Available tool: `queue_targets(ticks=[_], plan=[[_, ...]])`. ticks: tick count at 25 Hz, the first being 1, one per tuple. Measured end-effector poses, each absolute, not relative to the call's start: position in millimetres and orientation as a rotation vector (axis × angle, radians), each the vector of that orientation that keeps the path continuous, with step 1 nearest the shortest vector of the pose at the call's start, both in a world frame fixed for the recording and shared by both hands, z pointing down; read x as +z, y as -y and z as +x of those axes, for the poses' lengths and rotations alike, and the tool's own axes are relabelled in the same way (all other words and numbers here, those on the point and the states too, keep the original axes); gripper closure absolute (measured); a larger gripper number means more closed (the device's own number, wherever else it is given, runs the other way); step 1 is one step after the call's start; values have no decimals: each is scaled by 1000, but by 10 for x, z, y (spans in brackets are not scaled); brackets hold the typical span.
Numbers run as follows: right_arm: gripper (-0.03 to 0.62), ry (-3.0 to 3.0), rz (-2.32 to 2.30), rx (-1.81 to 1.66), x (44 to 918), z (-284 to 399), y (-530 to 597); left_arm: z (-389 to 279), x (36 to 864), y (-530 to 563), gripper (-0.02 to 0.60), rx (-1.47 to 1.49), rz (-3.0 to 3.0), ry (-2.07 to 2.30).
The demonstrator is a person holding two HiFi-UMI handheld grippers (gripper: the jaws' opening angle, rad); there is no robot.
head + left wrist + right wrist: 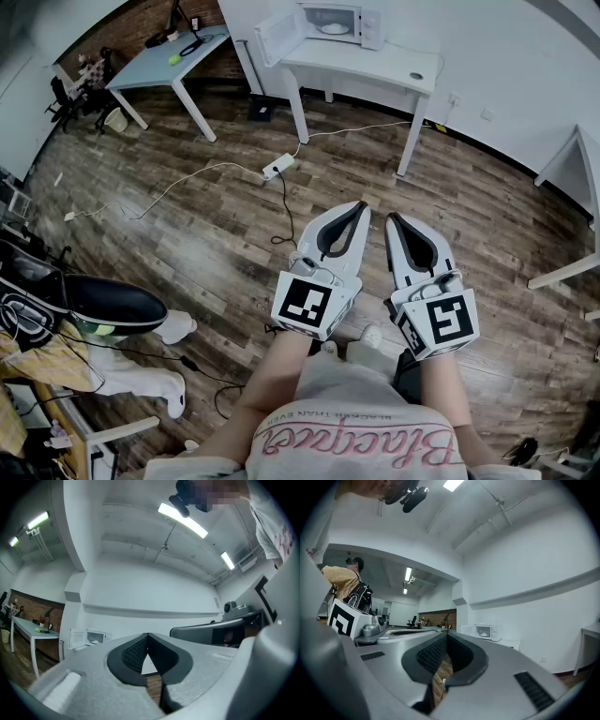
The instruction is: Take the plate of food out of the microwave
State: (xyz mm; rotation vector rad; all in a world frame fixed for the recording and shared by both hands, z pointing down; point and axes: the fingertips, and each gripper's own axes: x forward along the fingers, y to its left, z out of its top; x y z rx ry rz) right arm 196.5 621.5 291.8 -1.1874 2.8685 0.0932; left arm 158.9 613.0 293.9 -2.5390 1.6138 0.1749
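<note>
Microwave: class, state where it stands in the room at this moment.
Head view, top centre: the microwave stands on a white table against the far wall, with its door open.

We see white boxy microwave (336, 22), brown streaky plank floor (187, 234). Our white plastic left gripper (360, 206), right gripper (393, 218): black-and-white square marks.

Setting: an office-type lab or test room.

Indicators:
- A wood-plank floor (187, 216) fills the head view.
- A white table (375, 70) at top centre carries an open microwave (333, 23).
- A second desk (164, 61) stands by a brick wall (141, 19) at upper left.
- A power strip (278, 167) with trailing cables lies mid-frame.
- Strip lights (183, 520) run along the bare ceiling in the left gripper view.
</note>
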Motion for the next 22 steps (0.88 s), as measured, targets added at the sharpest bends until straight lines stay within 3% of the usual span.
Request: queue_targets(ticks=[10,22], plan=[[582,-2845,-1253,148,2906,1742,-6796,1351,2901,-6704,577,168,-2514,-1556],[579,-2815,-1292,210,2938,1783,-6550,1379,2977,-6406,577,203,-2545,-1541]])
